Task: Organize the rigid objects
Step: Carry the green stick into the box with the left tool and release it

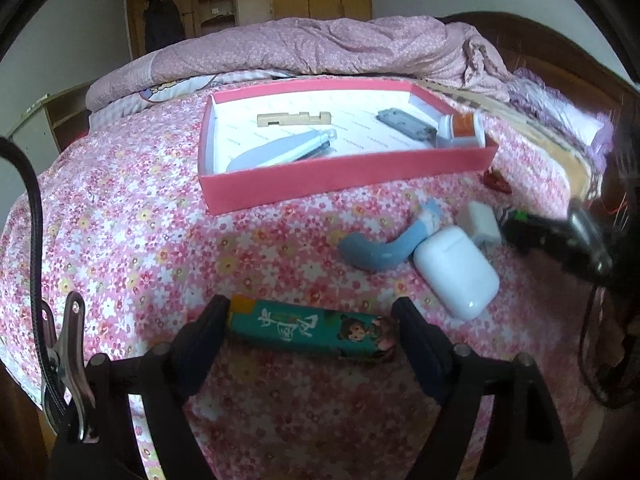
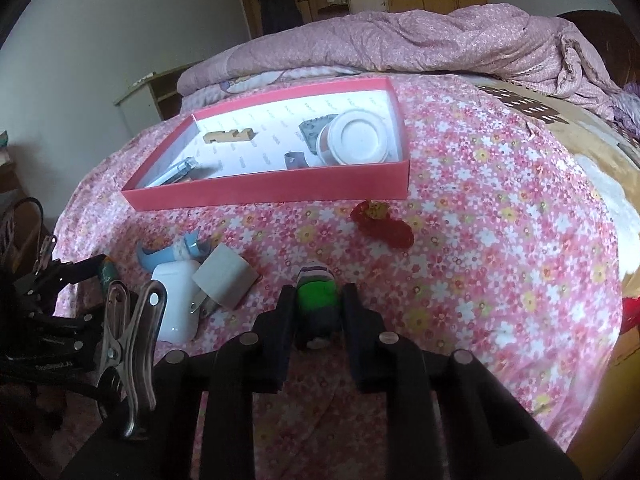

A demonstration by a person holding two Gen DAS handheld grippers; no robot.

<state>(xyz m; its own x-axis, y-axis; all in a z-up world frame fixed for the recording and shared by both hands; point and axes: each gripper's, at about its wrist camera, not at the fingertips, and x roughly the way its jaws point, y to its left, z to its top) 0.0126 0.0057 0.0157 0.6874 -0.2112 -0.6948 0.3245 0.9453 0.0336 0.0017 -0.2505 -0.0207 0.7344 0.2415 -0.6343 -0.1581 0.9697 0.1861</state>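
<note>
Teal case [image 1: 312, 330] was clamped endwise by left gripper [image 1: 310, 332] (slip risk); green toy [image 2: 318, 300] pinched by right gripper [image 2: 316, 308], red box [image 1: 344, 176] upper centre.

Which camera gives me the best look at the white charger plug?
The right wrist view: the white charger plug lies unobstructed, prongs visible, beside the white earbud case. In the left wrist view it sits farther off, partly hidden behind that case.

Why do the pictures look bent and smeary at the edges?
Left wrist view: the fisheye lens bows the red cardboard tray, and the right claw is motion-blurred. Right wrist view: corners go dark, and the green striped toy is soft.
</note>
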